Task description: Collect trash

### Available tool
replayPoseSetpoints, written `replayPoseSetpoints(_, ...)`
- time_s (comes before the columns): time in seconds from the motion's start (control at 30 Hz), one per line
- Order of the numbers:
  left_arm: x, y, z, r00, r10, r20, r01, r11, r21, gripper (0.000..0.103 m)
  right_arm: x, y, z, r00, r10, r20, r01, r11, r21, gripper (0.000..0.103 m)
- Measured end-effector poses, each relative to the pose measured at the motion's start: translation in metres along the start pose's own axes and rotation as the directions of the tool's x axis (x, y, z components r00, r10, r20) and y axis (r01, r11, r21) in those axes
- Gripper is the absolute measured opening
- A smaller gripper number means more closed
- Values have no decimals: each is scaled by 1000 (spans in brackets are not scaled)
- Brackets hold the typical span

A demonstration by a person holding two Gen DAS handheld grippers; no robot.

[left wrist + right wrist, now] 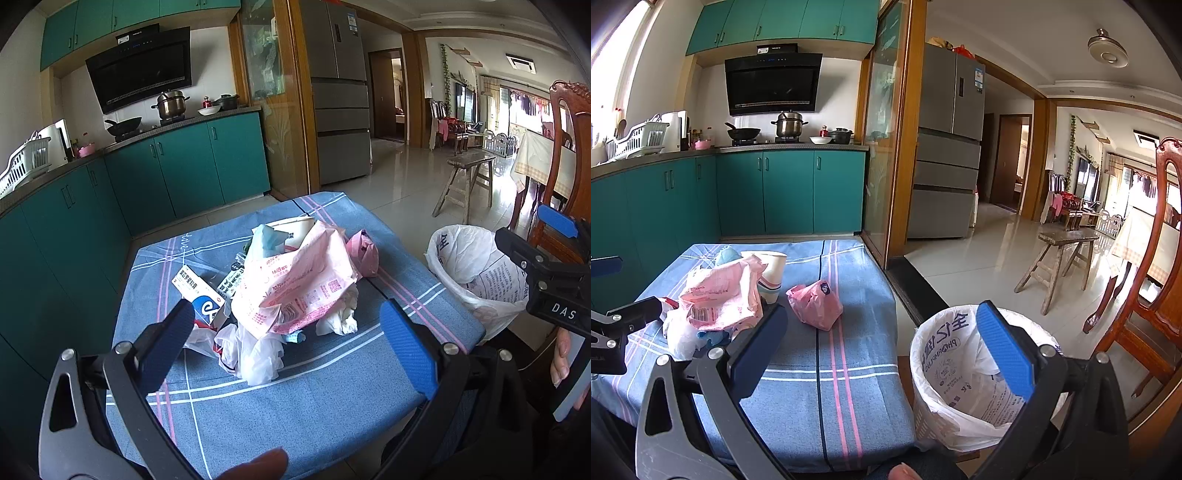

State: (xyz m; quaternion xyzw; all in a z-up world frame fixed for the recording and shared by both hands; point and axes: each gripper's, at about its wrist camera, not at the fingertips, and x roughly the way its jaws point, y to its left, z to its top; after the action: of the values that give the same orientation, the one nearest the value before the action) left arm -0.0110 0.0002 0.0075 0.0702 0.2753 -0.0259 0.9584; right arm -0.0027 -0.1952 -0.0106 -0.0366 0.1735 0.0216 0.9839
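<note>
Both tools spread, empty; left tool [286, 334] faces the pink wrapper [295, 280] beside the lined bin [964, 373]; pinch its crumpled edge, lifting clear of tissues.

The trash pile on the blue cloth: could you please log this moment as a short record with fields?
surface: table under a blue plaid cloth
pile: large pink wrapper on top, with white tissue, a clear bag, a small box and a paper cup
apart from pile: pink crumpled bag
bin: white-lined trash bin beside the table, nothing visible inside
left gripper: open, empty
right gripper: open, empty
</note>
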Motion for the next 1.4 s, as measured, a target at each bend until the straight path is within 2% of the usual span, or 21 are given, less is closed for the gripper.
replayPoseSetpoints(1.4, 0, 3, -5, 1000, 0, -11, 0, 1000, -2, 100, -1, 7, 1, 1000, 3, -2, -3, 1000, -15, 100)
